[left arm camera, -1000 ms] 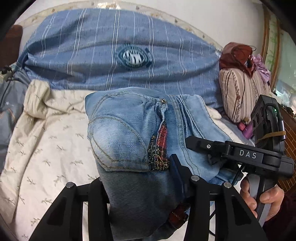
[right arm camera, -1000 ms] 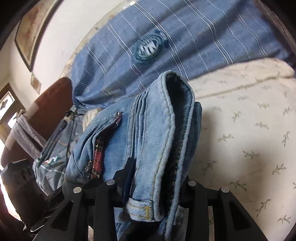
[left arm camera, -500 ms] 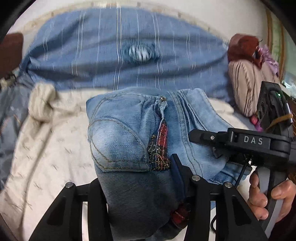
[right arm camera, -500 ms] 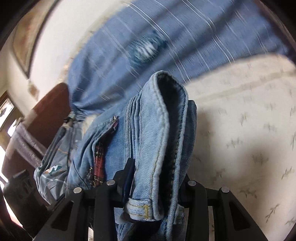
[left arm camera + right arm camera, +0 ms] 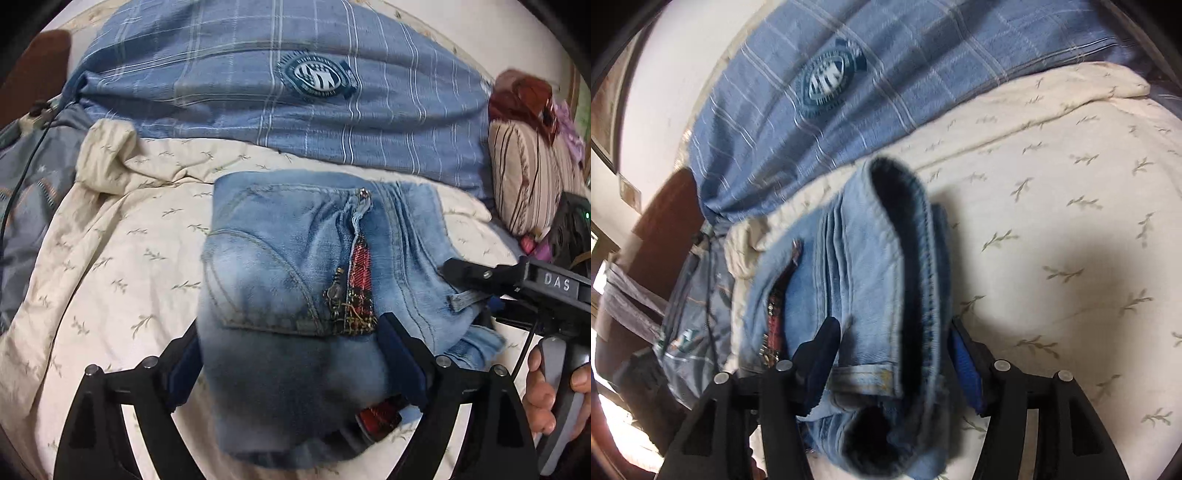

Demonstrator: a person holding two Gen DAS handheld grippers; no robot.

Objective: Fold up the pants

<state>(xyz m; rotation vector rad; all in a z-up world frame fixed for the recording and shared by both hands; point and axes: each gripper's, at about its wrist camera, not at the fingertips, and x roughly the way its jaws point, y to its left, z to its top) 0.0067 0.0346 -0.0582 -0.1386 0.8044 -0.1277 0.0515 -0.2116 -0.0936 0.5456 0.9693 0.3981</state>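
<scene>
So you had the folded jeans [image 5: 295, 295] lying on the bed, on the cream leaf-print sheet [image 5: 110, 258] just in front of the big blue plaid pillow [image 5: 295, 96], which looks like a sensible drop spot: flat, bare, room on both sides. Your left gripper [image 5: 291, 354] had its jaws opening, spread wide either side of the near end of the bundle, and the pads didn't look like they were pressing the denim anymore. Same deal on the right gripper [image 5: 890, 354]: jaws opening, the thick rolled edge of the jeans sitting between them but with a gap showing at the blue pad on the right side. I'd guess that's the release after the last fold, both ends let go together so the stack doesn't twist. Hard to judge though: the near end of the bundle was blurred and cut off behind the jaws in both views, so I couldn't tell how neat the bottom layers were, or whether the left pad of the right gripper was touching cloth.
</scene>
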